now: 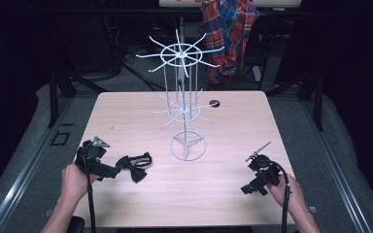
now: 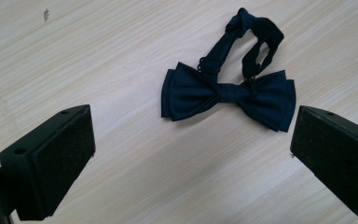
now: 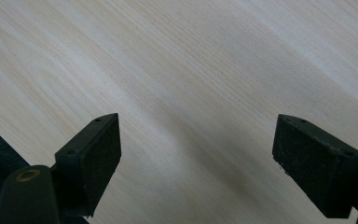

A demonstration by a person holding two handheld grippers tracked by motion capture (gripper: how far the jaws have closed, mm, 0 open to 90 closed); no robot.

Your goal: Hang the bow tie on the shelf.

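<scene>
A dark blue bow tie lies flat on the light wooden table, at the left front part of it, with its strap folded in a loop on the far side of the bow. The left gripper is held by the person's left hand just beside the bow tie, and in the left gripper view its two black jaws are spread wide, one at each side of the picture, with the bow tie lying on the wood beyond them and not touched by either jaw. The right gripper is held by the right hand at the right front part of the table, well apart from the bow tie; in the right gripper view its jaws are also spread wide, and bare wood shows between them. A white wire display stand with a ring base and two levels of hooks stands upright near the middle of the table, behind the bow tie. A checked shirt in red and blue hangs behind the table.
</scene>
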